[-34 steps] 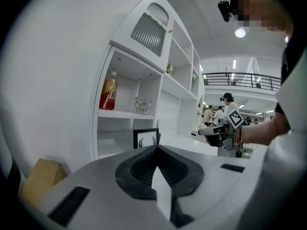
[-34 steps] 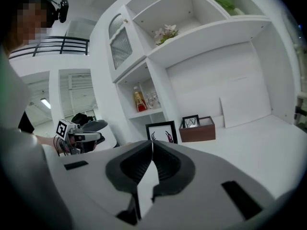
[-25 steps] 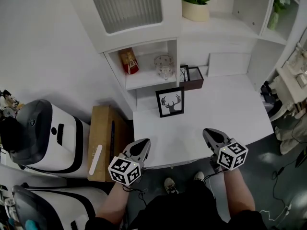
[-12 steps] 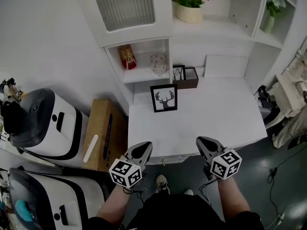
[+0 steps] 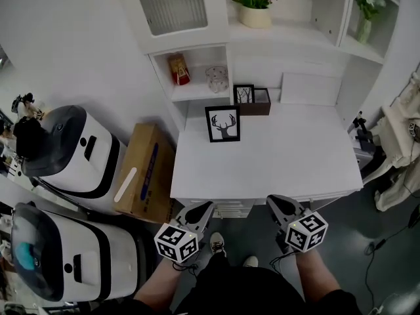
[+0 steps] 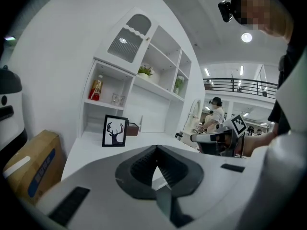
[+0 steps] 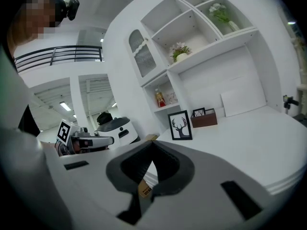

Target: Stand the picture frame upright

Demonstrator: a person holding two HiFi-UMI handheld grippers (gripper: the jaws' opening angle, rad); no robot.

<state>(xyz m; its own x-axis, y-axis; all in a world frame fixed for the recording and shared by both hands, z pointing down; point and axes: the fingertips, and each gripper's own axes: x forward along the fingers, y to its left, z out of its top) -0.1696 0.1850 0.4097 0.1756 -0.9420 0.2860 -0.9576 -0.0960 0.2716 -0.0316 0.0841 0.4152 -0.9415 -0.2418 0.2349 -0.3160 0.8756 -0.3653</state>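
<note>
Landmark: plain white desk top (image 5: 275,163), taken as the reference for every place below.
Picture frame: black rectangular frame holding a white print of an antlered deer's head (image 5: 222,123). Stands upright on the desk, toward its rear left corner, print facing the desk's front edge. Well apart from both grippers.
Left gripper: grey two-jaw gripper with a square-marker cube (image 5: 202,209), held off the desk just before the left part of its front edge, pointing toward the desk. Jaws pressed together, nothing between them.
Right gripper: matching grey gripper with its own marker cube (image 5: 275,202), also off the desk, before the middle of its front edge. Jaws closed tight and empty.
Small frame: smaller black frame with a bare-tree print (image 5: 243,94), upright at the desk's rear, behind the deer frame.
Box: dark brown open box (image 5: 262,102), at the desk's rear, just beside the small frame.
Carton: brown cardboard carton with a blue stripe (image 5: 141,169), on the floor against the desk's left side.
Shelf items: red bottle (image 5: 178,69) and clear glass piece (image 5: 217,79), in the open cubby above the desk's rear left corner.
Flowerpot: cream pot of pink flowers (image 5: 254,12), on the ledge high above the desk's rear.
Machines: two rounded white machines with dark tops (image 5: 72,153), left of the desk, beyond the carton.
</note>
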